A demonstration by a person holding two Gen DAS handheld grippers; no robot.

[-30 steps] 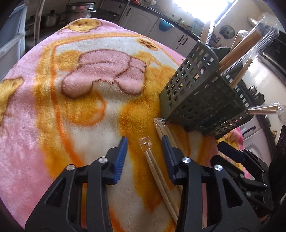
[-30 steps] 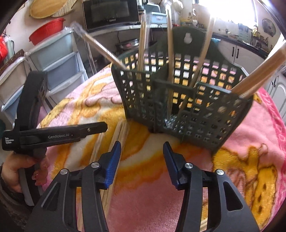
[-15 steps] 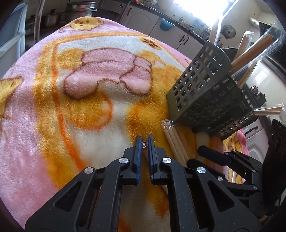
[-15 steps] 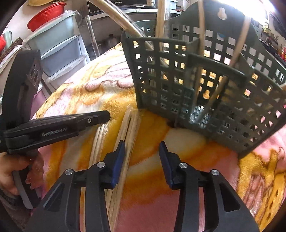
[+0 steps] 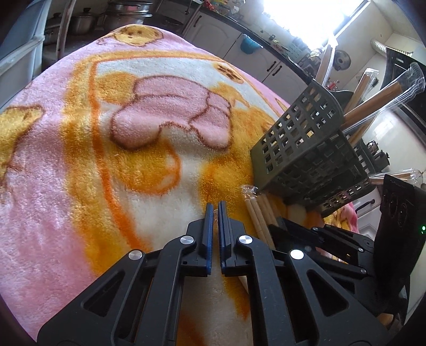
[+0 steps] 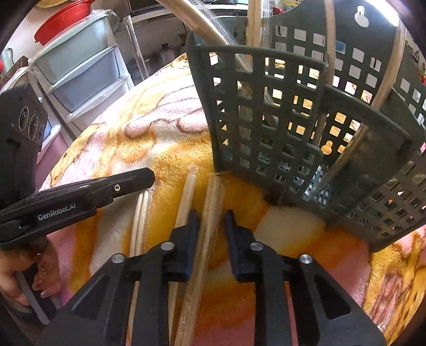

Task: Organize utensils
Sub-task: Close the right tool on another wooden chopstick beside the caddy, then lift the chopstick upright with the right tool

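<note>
A dark green slotted utensil basket (image 6: 266, 119) stands on the blanket and holds several wrapped wooden chopsticks and utensils. Its corner shows in the left wrist view (image 5: 300, 149). Three wrapped chopstick pairs lie in front of it. My left gripper (image 5: 215, 210) is shut on the leftmost pair (image 6: 141, 213), with only a scrap of wrapper showing between its pads. It also appears in the right wrist view (image 6: 150, 177). My right gripper (image 6: 210, 221) straddles the rightmost pair (image 6: 213, 197). Its jaws are closing, and a thin gap is left at the right pad. The middle pair (image 6: 186, 197) lies just outside its left finger.
A pink and orange fleece blanket (image 5: 80, 133) covers the table. Plastic drawers (image 6: 80, 71) and a red basket (image 6: 61, 24) stand beyond the left edge. Kitchen cabinets (image 5: 221, 40) and pots (image 5: 82, 21) sit behind. A hand (image 6: 26, 276) holds the left gripper's handle.
My left jaws went from wide apart to shut on the wrapped pair. My right gripper moved down and left over another pair, and its jaws narrowed around it.
</note>
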